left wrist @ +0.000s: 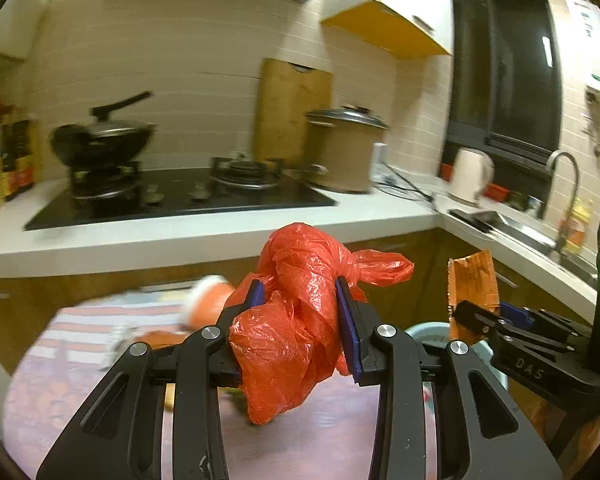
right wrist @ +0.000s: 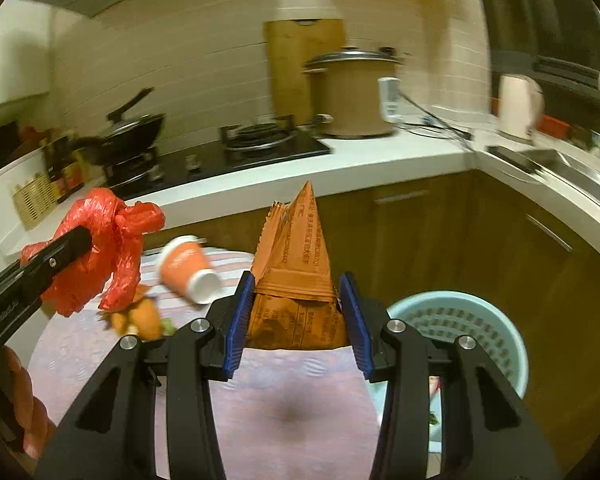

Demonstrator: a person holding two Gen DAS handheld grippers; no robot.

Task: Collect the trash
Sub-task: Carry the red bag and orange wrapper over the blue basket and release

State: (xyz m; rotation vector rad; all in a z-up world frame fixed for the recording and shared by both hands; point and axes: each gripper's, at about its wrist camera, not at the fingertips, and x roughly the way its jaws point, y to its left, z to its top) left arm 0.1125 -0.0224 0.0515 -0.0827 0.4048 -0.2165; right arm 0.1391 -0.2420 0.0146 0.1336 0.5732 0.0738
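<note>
My left gripper [left wrist: 302, 304] is shut on a crumpled red plastic bag [left wrist: 296, 320], held above the round table; the same red plastic bag [right wrist: 96, 248] and left gripper [right wrist: 80, 240] show at the left of the right wrist view. My right gripper [right wrist: 298, 308] is shut on an orange snack wrapper [right wrist: 296, 276] standing upright between the blue pads; the wrapper [left wrist: 474, 284] and right gripper [left wrist: 492, 312] appear at the right of the left wrist view. An orange paper cup [right wrist: 186, 270] lies tipped on the table beside orange peel scraps [right wrist: 144, 316].
A light blue plastic bin [right wrist: 496, 328] stands on the floor right of the table [right wrist: 292, 400]. Behind runs a white counter [left wrist: 204, 236] with a gas hob, a black wok [left wrist: 100, 140], a brown pot [left wrist: 344, 152], a kettle [left wrist: 470, 176] and a sink.
</note>
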